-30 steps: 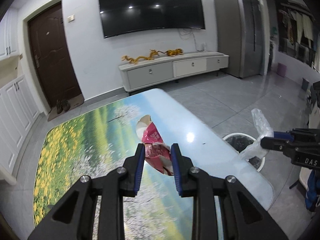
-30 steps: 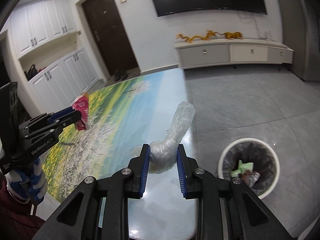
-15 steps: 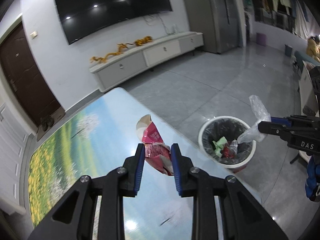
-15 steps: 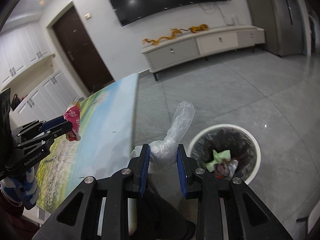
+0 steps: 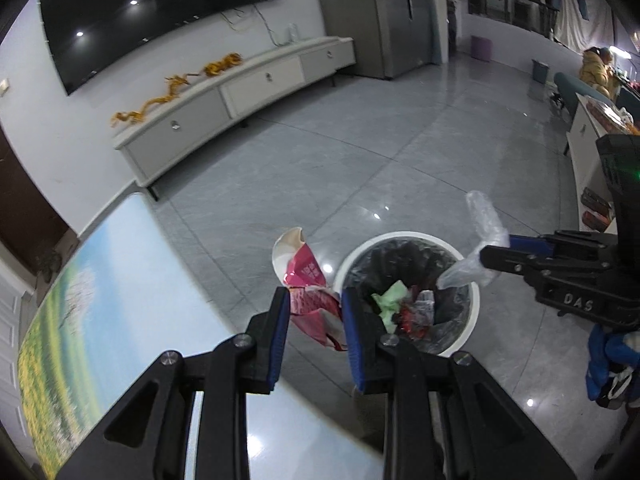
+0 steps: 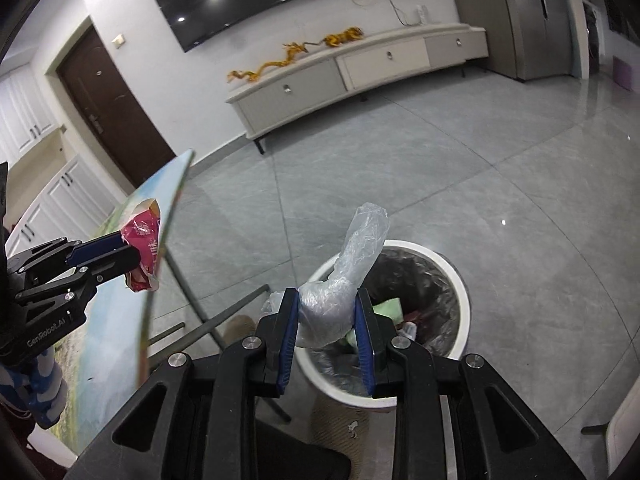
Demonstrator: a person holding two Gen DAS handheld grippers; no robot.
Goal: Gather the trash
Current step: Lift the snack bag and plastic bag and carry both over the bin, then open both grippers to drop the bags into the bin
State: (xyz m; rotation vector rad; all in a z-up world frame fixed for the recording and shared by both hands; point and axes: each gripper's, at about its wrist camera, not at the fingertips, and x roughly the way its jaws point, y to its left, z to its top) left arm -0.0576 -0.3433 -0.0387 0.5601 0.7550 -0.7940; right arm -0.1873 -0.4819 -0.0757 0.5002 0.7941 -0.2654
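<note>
1. Left wrist view: your left gripper (image 5: 314,322) has its jaws pinched on the red snack wrapper (image 5: 310,288), held in the air past the edge of the table (image 5: 132,280), just beside the rim of the trash bin (image 5: 468,316). The wrapper looks light, crinkly and slick; your grip low on its crumpled body seems sound. Your right gripper (image 5: 486,258) shows side-on here, with the clear plastic bag (image 5: 478,240) over the bin rim.

2. Right wrist view: your right gripper (image 6: 326,326) has its jaws closed on the bag's bunched middle. The bag is soft, limp and near weightless, so expect it to drift when released. Only this view shows the bag sitting above the bin's opening, and the wrapper still level with the table edge.
</note>
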